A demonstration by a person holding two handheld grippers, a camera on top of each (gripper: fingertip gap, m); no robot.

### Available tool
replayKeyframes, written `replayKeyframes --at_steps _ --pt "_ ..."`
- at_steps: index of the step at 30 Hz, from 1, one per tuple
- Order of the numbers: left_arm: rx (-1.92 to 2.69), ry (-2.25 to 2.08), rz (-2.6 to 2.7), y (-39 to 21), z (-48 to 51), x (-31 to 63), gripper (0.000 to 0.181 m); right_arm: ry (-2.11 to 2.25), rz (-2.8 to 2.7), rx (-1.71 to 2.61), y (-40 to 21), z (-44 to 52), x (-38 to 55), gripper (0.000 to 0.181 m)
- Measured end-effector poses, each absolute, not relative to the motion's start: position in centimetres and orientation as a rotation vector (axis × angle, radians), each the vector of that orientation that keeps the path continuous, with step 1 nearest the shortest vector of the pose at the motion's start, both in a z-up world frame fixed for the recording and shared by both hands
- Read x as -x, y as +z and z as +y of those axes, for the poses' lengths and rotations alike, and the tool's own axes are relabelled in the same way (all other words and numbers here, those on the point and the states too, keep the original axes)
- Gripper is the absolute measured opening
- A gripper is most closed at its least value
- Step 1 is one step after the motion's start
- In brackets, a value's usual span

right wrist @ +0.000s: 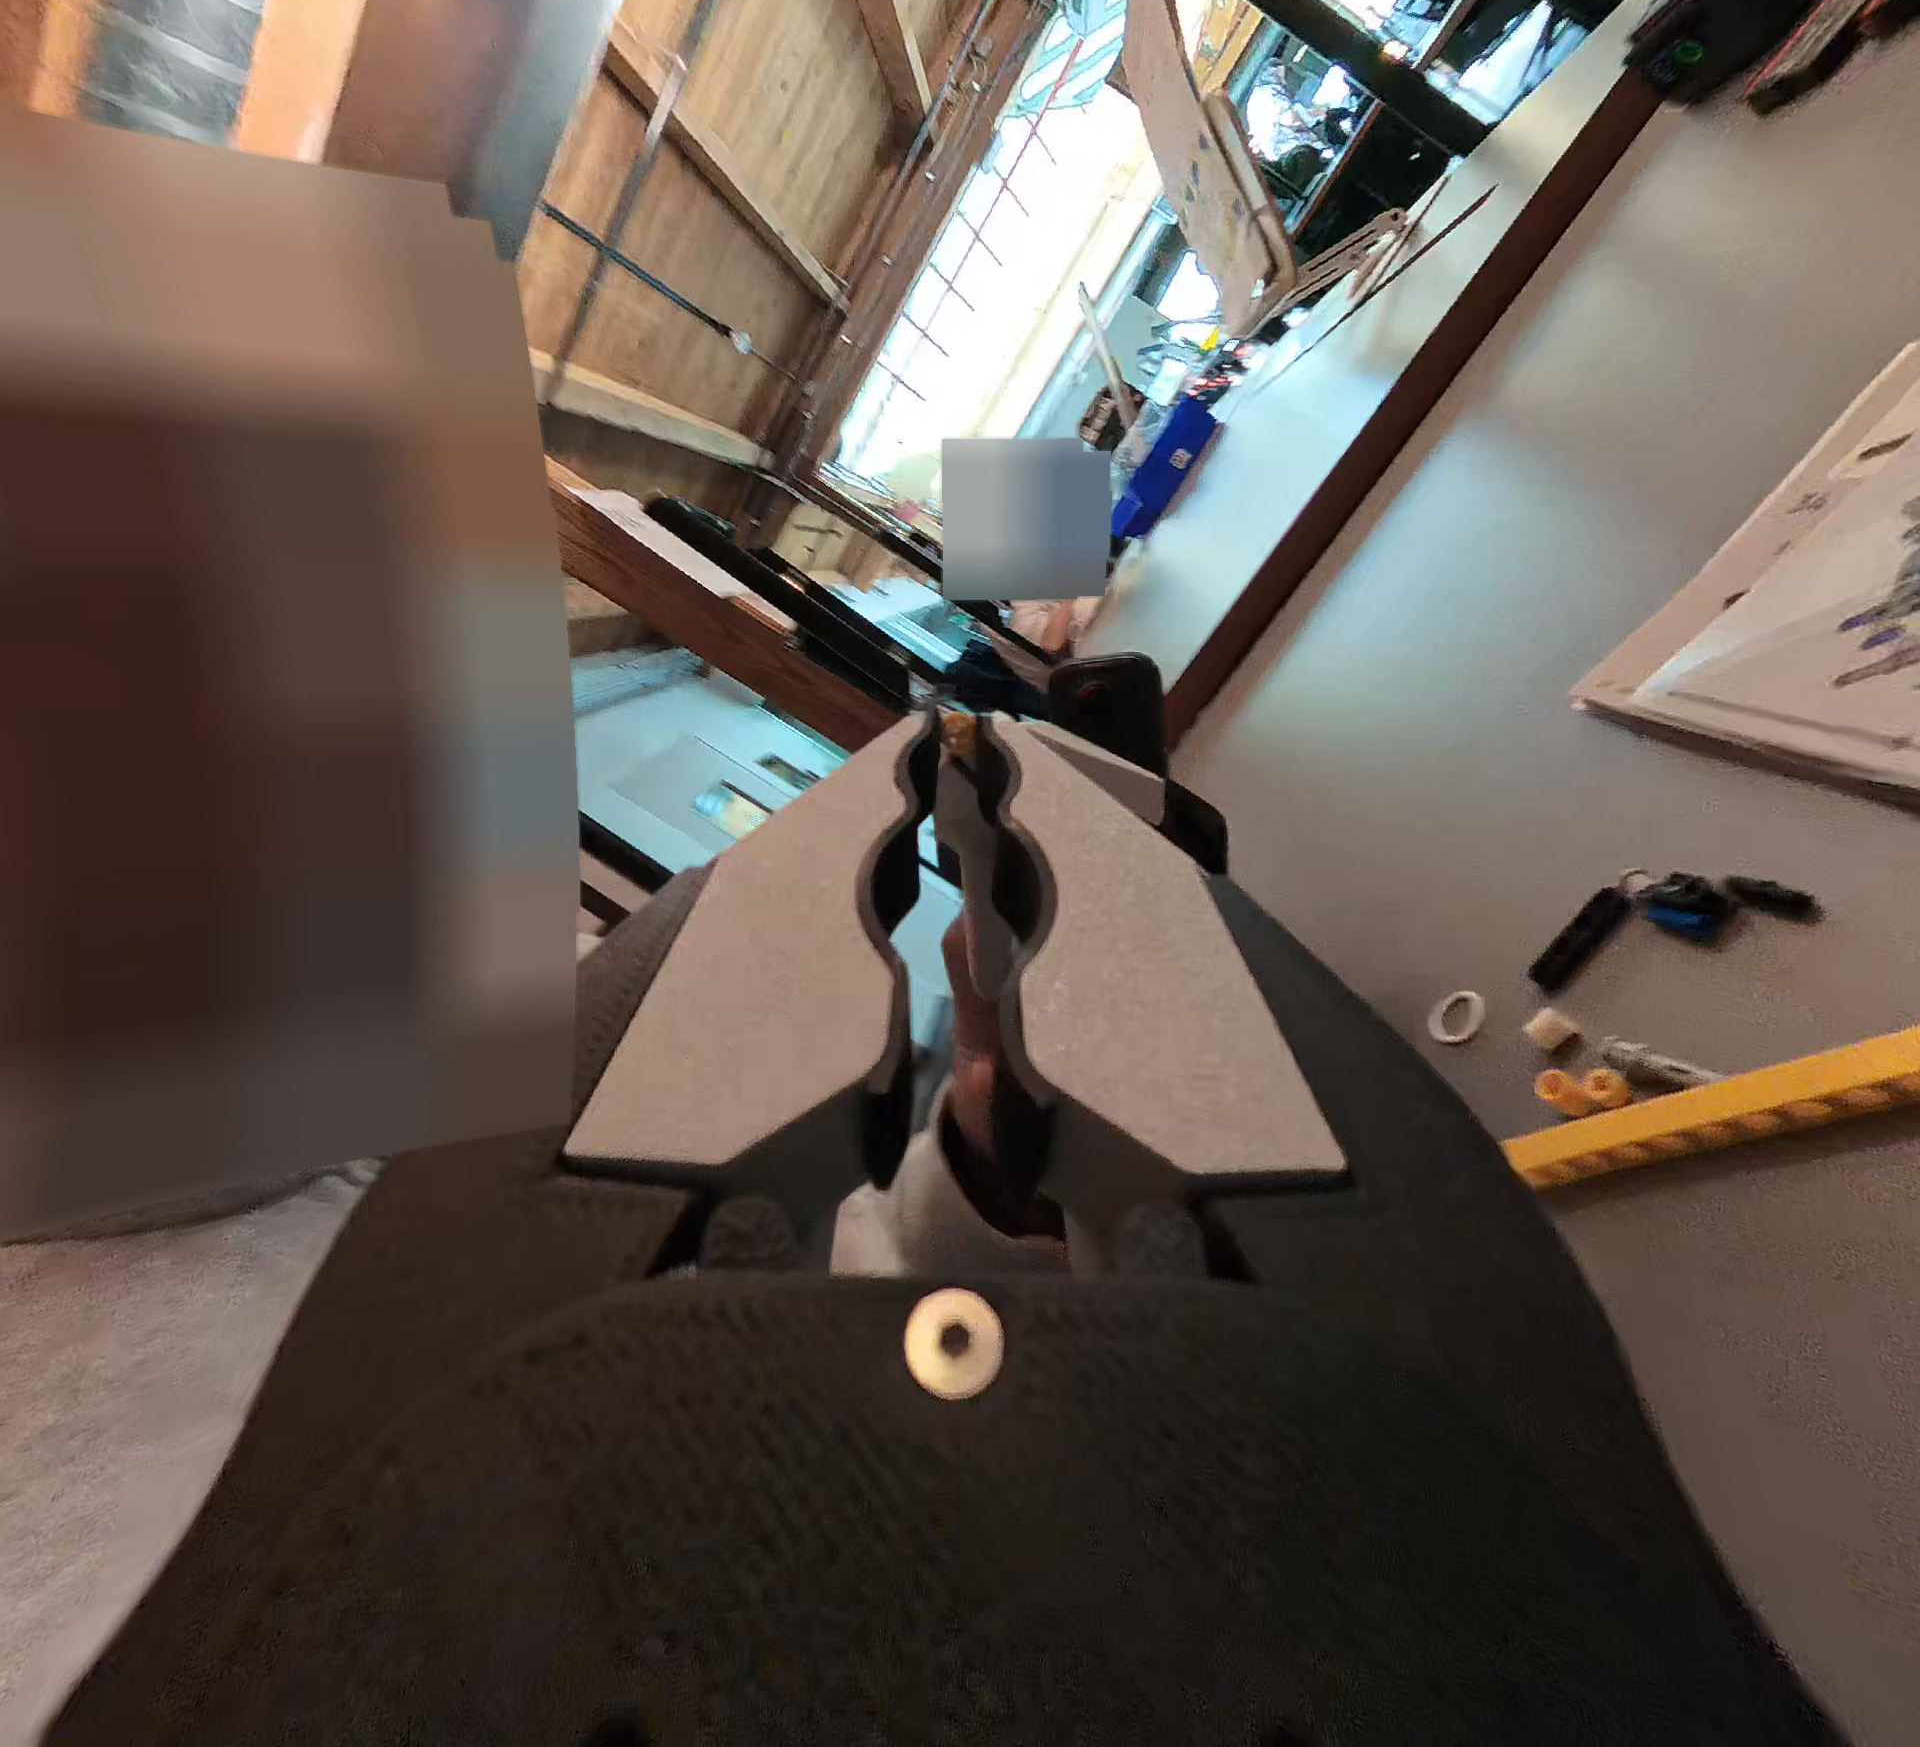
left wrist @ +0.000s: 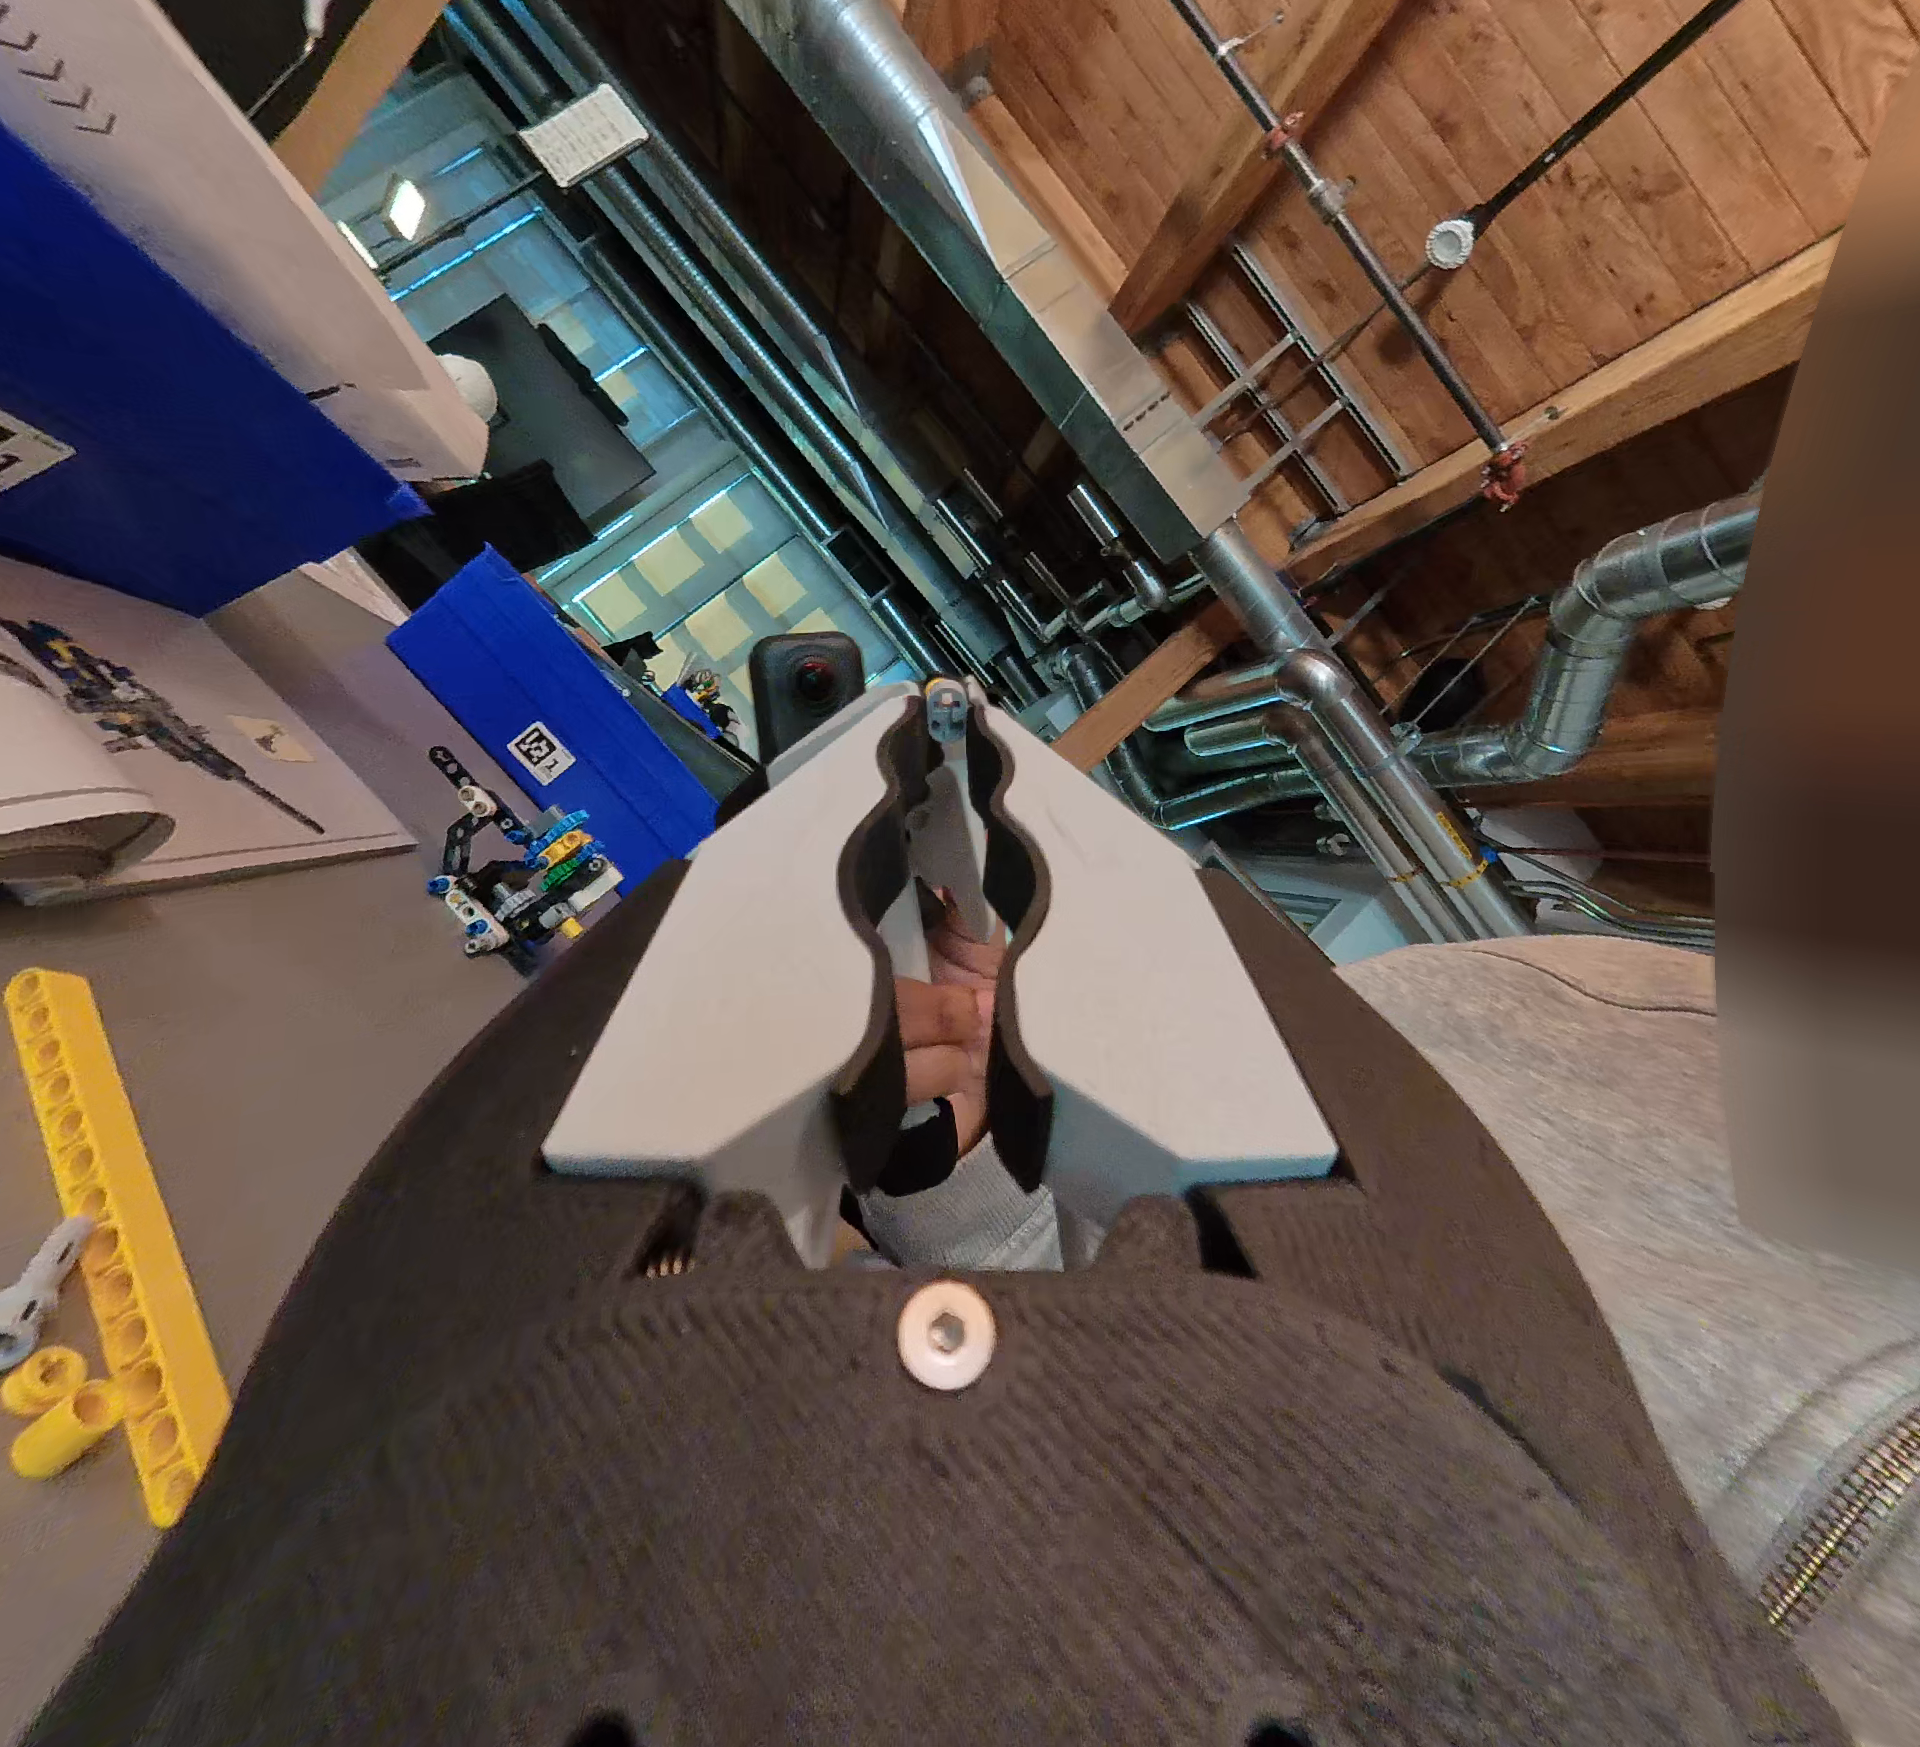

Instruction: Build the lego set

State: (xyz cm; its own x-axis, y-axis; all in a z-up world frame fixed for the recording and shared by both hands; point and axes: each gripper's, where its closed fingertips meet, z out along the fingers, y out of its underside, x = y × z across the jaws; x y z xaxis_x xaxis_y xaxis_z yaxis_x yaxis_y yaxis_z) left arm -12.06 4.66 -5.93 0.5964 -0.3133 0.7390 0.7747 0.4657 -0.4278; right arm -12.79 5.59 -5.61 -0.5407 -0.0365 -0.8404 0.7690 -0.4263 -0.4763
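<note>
Both grippers are raised off the table, tilted upward, and face each other tip to tip. My left gripper point(left wrist: 948, 705) is shut on a small grey lego piece point(left wrist: 945, 718) with a yellowish end. My right gripper point(right wrist: 961, 731) is shut on a small tan piece point(right wrist: 964, 739). The two pieces meet at the fingertips; how they join is hidden. Each view shows the other gripper's camera just behind the tips, in the left wrist view point(left wrist: 805, 681) and in the right wrist view point(right wrist: 1107, 705). A partly built lego assembly point(left wrist: 520, 876) stands on the grey table.
A long yellow beam point(left wrist: 104, 1230) point(right wrist: 1714, 1110) lies on the table with small yellow connectors point(left wrist: 52, 1406) point(right wrist: 1579, 1089), a white ring point(right wrist: 1457, 1015) and black parts point(right wrist: 1662, 908). An open instruction booklet point(left wrist: 156, 741) point(right wrist: 1787, 658) and blue bins point(left wrist: 540, 689) stand behind.
</note>
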Motion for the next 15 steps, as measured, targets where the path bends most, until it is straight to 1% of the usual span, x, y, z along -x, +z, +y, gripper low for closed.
replayKeyframes --at_steps 1,5,15 --pt "0.837 -0.731 -0.644 -6.09 4.63 12.19 0.004 -2.019 1.284 -1.066 -5.64 5.57 12.74 0.005" --pt "0.842 -0.765 -0.663 -6.48 4.73 12.28 0.004 -2.035 1.379 -1.057 -5.85 5.57 12.52 0.005" --pt "0.866 -0.813 -0.670 -6.80 5.28 12.02 0.004 -2.037 1.315 -1.066 -6.04 6.27 12.81 0.005"
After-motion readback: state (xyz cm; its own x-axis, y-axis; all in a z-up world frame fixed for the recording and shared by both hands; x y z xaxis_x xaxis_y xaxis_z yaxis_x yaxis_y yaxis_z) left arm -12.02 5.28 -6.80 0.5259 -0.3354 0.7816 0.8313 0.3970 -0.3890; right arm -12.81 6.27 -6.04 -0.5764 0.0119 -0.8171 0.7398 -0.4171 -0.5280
